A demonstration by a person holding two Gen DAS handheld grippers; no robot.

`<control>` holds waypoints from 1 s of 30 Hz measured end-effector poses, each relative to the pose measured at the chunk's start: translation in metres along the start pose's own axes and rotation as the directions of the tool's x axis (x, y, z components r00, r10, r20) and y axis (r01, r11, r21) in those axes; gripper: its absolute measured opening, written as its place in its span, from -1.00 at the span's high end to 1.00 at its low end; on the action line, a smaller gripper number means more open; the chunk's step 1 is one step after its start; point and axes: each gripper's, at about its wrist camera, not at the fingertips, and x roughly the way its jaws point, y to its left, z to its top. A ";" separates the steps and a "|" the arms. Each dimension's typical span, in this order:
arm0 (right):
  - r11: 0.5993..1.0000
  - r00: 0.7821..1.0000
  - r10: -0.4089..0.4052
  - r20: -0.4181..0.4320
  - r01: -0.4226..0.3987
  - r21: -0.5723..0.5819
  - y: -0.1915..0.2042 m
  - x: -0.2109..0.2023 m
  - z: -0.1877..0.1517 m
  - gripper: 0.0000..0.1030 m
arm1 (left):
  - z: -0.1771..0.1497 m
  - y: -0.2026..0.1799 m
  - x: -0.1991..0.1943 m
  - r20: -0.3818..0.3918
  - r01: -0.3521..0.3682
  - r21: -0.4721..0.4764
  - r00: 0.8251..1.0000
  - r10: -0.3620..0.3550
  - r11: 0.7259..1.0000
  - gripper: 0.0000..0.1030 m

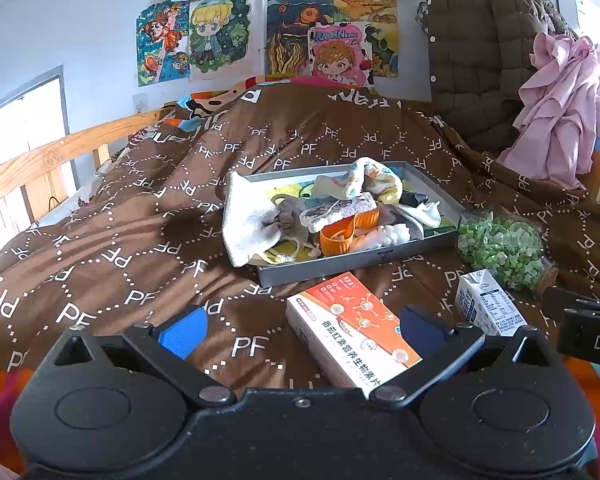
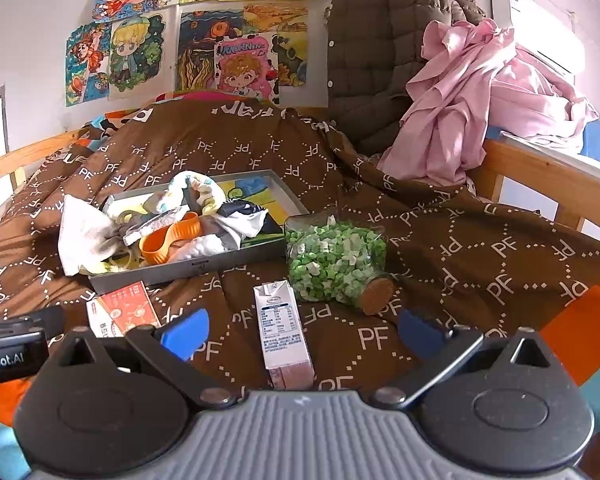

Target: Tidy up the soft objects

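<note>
A shallow grey tray lies on the brown quilt, piled with soft items: a white cloth draped over its left rim, pastel socks, an orange silicone piece and a glittery pouch. My left gripper hovers open in front of the tray, over an orange-and-white box. My right gripper is open too, above a small white carton.
A corked jar of green and white bits lies on its side right of the tray. A brown quilted jacket and pink cloth pile up at the back right. Wooden bed rails run along both sides.
</note>
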 end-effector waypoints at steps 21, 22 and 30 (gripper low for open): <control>0.999 0.997 0.030 -0.072 -0.032 -0.016 0.007 0.011 0.004 -0.99 | 0.003 0.003 0.008 -0.036 -0.003 -0.025 0.999 0.003 1.000 -0.98; 0.999 0.997 0.033 -0.077 -0.035 -0.018 0.008 0.012 0.004 -0.99 | 0.003 0.004 0.010 -0.043 -0.007 -0.027 0.999 0.005 1.000 -0.98; 0.999 0.992 0.034 -0.118 -0.034 -0.002 0.007 0.021 0.001 -0.99 | 0.001 0.003 0.022 -0.099 -0.026 -0.033 0.995 0.023 0.999 -0.98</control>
